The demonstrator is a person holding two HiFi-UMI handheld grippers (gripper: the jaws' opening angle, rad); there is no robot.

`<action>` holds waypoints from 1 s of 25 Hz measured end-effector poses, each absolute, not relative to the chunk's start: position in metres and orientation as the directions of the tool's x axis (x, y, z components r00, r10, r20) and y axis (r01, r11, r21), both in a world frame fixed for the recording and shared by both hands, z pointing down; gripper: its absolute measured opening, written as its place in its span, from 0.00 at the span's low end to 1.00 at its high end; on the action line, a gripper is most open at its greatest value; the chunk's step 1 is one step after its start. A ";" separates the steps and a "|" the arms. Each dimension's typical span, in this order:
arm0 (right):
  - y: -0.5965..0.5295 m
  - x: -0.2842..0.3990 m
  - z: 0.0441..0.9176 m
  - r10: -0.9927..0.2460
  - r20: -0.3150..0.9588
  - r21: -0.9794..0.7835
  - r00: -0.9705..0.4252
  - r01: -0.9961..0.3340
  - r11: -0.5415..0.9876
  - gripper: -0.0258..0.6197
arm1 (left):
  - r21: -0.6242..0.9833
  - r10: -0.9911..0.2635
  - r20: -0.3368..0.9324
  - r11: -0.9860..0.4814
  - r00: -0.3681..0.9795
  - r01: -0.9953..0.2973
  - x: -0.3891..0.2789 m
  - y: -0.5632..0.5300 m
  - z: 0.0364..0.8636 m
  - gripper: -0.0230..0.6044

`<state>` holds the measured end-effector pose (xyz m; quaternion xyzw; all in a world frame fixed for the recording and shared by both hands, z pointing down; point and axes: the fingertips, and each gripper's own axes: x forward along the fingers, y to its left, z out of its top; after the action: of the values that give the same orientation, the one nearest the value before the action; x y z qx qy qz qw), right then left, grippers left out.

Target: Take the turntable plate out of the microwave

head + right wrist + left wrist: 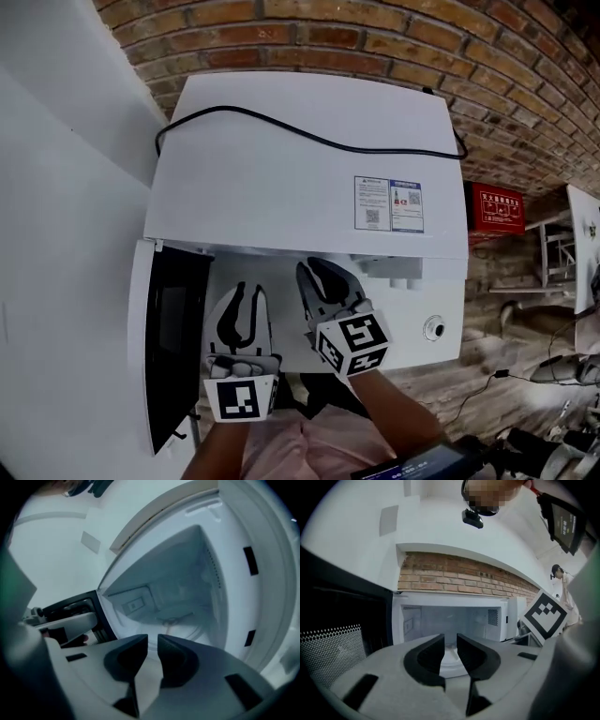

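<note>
- Foreground of the head view: forearm point(403, 412) and pink clothing point(300, 448) at the bottom edge.
- Just beyond, left gripper point(249, 292) and right gripper point(317, 270) side by side, close but not touching. Marker cubes toward the person, both aimed at the open front of the microwave point(300, 178), the right one a little nearer the opening.
- Left gripper view: jaws parted by a narrow slot, clamping nothing, facing straight into the cavity.
- Right gripper view: jaws likewise a narrow gap apart, nothing between them, looking into the cavity and onto its floor.
- At the left, door point(173, 347) swung wide open, with a dark window and a dotted mesh on its inner face.
- Inside the microwave, turntable plate point(187, 624) lying flat on the cavity floor, pale and round, touched by neither gripper. Front rim also visible through the slot of the left jaws.
- Right of the cavity, round knob point(434, 328) on the white front panel.
- Further back, on the white top: black cable point(309, 139) in a long curve, two stickers point(388, 204) near the front edge.
- Farthest, brick wall point(375, 37) behind the microwave.
</note>
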<state>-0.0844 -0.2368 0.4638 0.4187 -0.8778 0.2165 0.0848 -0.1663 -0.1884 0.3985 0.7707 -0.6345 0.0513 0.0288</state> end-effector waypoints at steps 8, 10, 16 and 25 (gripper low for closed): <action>-0.274 -0.098 0.500 -0.727 0.391 -0.270 -0.564 -0.826 0.495 0.15 | 0.046 -0.954 0.174 -0.240 0.244 -0.970 -0.168 -0.197 0.434 0.18; -0.280 -0.103 0.501 -0.728 0.413 -0.222 -0.547 -0.836 0.502 0.15 | 0.059 -0.951 0.194 -0.232 0.239 -0.971 -0.173 -0.196 0.440 0.18; -0.276 -0.114 0.507 -0.672 0.505 -0.139 -0.541 -0.820 0.556 0.07 | 0.065 -0.953 0.204 -0.215 0.224 -0.974 -0.185 -0.195 0.440 0.18; -0.255 -0.119 0.503 -0.637 0.476 -0.255 -0.606 -0.789 0.560 0.16 | 0.049 -0.952 0.193 -0.234 0.239 -0.971 -0.184 -0.193 0.430 0.18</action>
<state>-0.1190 -0.2548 0.5027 0.4110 -0.8671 0.2263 0.1674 -0.1839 -0.1928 0.4296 0.7830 -0.6139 0.0609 0.0793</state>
